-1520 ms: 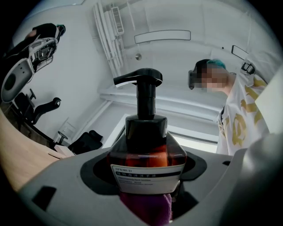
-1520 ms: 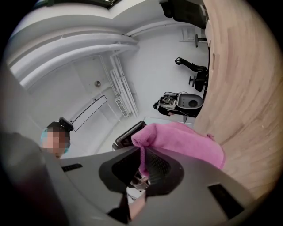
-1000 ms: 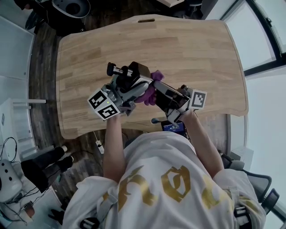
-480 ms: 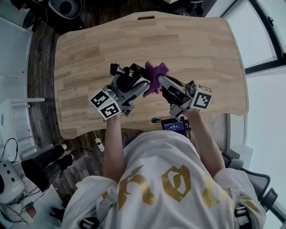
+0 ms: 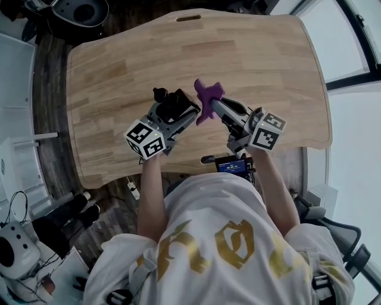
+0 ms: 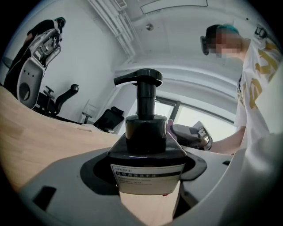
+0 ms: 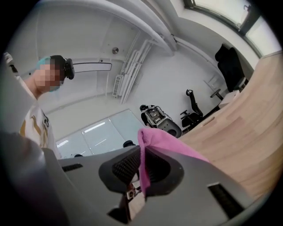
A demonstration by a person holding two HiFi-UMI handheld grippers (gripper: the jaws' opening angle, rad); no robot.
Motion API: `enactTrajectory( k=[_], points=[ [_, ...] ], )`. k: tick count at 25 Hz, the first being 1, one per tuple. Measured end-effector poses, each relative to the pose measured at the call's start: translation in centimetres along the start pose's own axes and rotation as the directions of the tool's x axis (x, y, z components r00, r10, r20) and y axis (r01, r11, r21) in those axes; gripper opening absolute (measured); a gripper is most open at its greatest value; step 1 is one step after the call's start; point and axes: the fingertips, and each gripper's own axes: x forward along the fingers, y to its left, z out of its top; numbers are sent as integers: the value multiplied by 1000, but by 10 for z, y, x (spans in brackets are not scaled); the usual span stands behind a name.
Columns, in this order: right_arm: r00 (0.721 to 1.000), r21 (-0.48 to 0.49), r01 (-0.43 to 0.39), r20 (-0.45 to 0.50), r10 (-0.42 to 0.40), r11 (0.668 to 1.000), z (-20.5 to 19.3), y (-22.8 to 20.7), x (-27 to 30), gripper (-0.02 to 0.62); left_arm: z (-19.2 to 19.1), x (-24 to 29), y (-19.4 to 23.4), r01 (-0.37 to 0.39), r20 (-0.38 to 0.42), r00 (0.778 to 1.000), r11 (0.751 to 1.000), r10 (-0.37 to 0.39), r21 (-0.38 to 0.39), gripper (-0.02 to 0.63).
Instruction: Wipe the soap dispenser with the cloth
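The room looks like an office or lab workspace. A wide light-wood desk point(image 5: 250, 53) with a cable slot point(image 5: 189, 18) at its far edge stands on a dark plank floor point(image 5: 50, 89) beside tall windows point(image 5: 354, 41). Black swivel chairs point(image 6: 106, 120) stand along the white walls, exposed pipes point(image 6: 116, 26) run across the ceiling, and cabled equipment point(image 5: 15, 250) sits on the floor.
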Motion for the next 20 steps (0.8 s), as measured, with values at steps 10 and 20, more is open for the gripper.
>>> enactTrajectory(
  k=[10,20],
  points=[
    [985,-8,147,-94,-148,989,-29,-47,-7,34,-57,13,39,-84,-165,982,996,87,23,356],
    [978,47,199,-80,-195,979,-28,-71,-9,34,-102,29,85,-187,-304,925,969,229,160,356]
  ],
)
